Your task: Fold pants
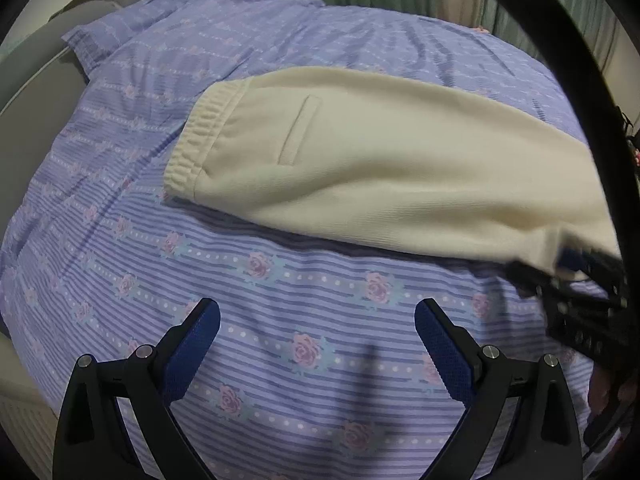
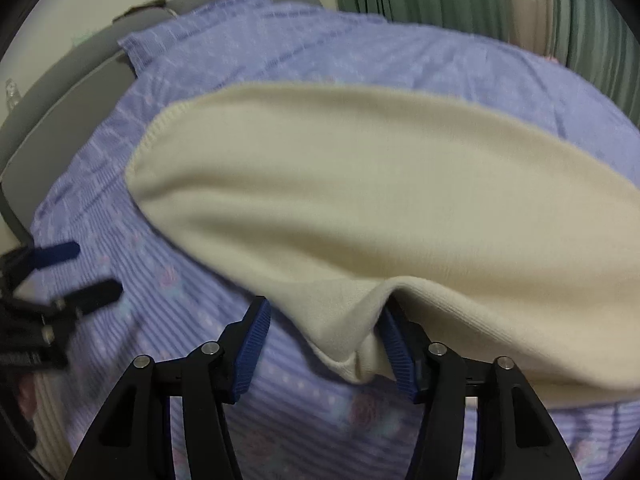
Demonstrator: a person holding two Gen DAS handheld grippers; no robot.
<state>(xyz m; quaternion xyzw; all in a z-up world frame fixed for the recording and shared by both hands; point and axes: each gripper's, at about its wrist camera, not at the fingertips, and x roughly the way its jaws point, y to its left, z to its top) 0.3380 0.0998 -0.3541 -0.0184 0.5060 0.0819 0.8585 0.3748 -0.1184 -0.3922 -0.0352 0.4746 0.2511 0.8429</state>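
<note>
Cream pants [image 1: 380, 168] lie on a purple floral bedspread [image 1: 280, 300], elastic waistband [image 1: 200, 132] to the left, a welt pocket facing up. My left gripper [image 1: 318, 336] is open and empty over the bedspread, in front of the pants. My right gripper [image 2: 324, 340] is open, with a fold of the cream pants [image 2: 360, 208] draped between its blue fingers and over the right one. The right gripper also shows at the right edge of the left wrist view [image 1: 576, 280], at the pants' near edge. The left gripper shows at the left edge of the right wrist view [image 2: 80, 272].
A grey headboard or bed frame [image 1: 36, 92] runs along the left. A matching purple pillow [image 1: 132, 20] lies at the far left corner. Green and beige curtains [image 2: 480, 4] hang behind the bed. A black cable [image 1: 560, 60] crosses the right of the left wrist view.
</note>
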